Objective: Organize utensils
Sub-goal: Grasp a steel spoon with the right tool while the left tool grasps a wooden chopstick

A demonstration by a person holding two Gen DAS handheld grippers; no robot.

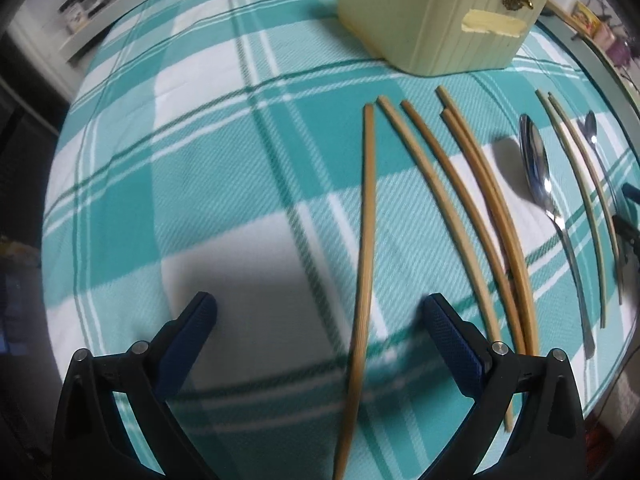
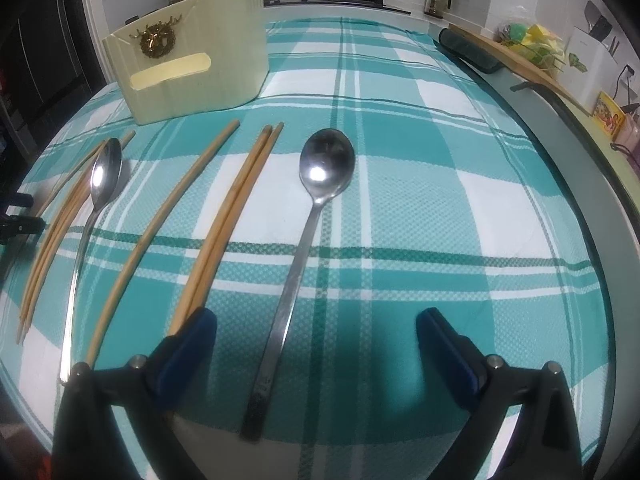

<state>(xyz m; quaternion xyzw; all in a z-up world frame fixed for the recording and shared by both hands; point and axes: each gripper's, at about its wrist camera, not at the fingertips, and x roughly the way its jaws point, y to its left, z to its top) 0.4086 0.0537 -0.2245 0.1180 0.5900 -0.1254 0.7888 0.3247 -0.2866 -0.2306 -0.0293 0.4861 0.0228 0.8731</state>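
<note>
While leaving broad bare teal plaid cloth [image 2: 460,216] to the right of the utensils, with the counter edge [image 2: 600,184] curving down the far right side, sits low and level over the near side. Left gripper [image 1: 316,320]: jaws wide apart, straddling the near end of the leftmost chopstick [image 1: 366,240], no contact visible. Right gripper [image 2: 316,334]: jaws wide apart around the handle of the large spoon [image 2: 316,200], bowl pointing toward the cream holder [image 2: 224,76] at the far left.
</note>
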